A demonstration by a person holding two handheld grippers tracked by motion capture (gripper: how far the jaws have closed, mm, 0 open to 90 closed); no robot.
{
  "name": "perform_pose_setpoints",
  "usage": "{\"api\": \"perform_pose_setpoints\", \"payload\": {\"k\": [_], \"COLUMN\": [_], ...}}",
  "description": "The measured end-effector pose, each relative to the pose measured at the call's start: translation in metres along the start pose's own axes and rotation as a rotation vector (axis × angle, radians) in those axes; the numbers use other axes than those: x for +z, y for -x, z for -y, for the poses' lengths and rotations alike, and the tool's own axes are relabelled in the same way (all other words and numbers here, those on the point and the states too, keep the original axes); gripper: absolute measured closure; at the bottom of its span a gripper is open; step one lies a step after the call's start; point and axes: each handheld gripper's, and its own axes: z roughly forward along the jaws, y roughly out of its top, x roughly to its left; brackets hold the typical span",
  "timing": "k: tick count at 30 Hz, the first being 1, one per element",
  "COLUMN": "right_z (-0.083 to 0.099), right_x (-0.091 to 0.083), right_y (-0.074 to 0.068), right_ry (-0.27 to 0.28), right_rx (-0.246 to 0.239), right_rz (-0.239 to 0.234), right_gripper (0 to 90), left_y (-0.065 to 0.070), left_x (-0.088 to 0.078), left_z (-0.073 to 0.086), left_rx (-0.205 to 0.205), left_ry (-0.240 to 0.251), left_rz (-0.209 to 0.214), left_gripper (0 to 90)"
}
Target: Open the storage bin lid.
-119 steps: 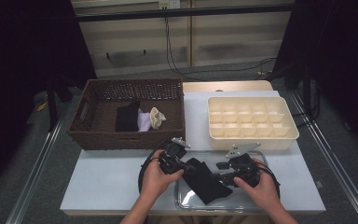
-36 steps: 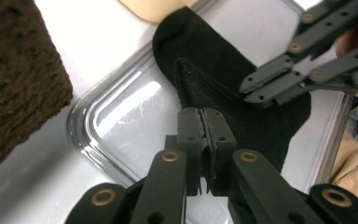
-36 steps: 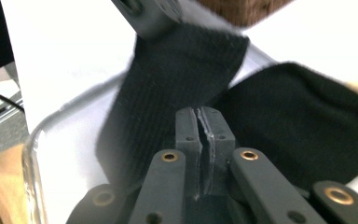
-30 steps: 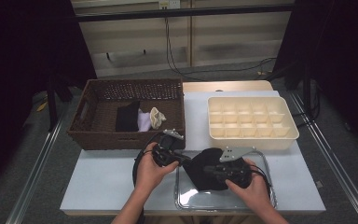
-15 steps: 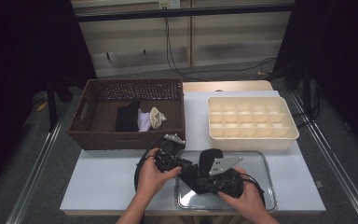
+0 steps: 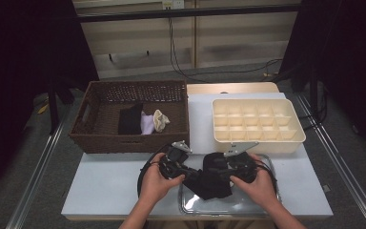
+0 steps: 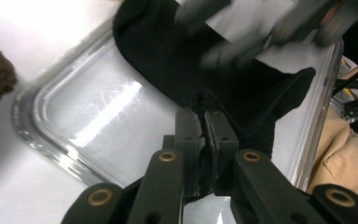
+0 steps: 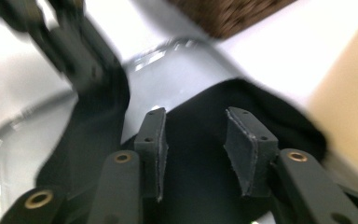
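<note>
At lower centre of the high view, a black sock (image 6: pixel 213 179) is draped over the clear tray (image 6: pixel 267 202), clamped by the left gripper (image 7: pixel 205 128); the right gripper (image 8: pixel 193 140), its jaws just opened, is poised directly over it

White table (image 6: pixel 109 191) w/ pale top, metal rails along both long sides. Directly on it: brown wicker basket (image 6: pixel 90 138) at back left; cream compartment tray (image 6: pixel 293 140) at back right, just beside the basket, sitting on a white sheet (image 6: pixel 200 124); pale wooden board (image 6: pixel 228 88) under that sheet at the far edge. Clear glass tray (image 6: pixel 228 205) at the front edge, centre-right, near the cream tray. Front left of tabletop bare.
</note>
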Motion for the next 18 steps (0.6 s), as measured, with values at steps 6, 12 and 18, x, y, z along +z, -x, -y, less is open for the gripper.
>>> {"api": "perform_pose_setpoints", "payload": {"k": [6,12,18], "right_z": [0.006,0.006,0.012], "right_x": [0.012,-0.002,-0.02], "right_y": [-0.005,0.01,0.027], "right_ry": [-0.023,0.021,0.071], "right_rx": [-0.058,0.025,0.103], "right_rz": [0.029,0.11,0.184], "right_gripper": [87.5,89.0,89.0], "left_y": [-0.001,0.004,0.006], "left_x": [-0.011,-0.022,-0.023], "left_z": [-0.008,-0.017,-0.018], "left_rx": [0.009,0.045,0.045], "left_ry": [0.024,0.048,0.051], "left_rz": [-0.008,-0.013,-0.008], "left_gripper": [85.2,85.2,85.2]}}
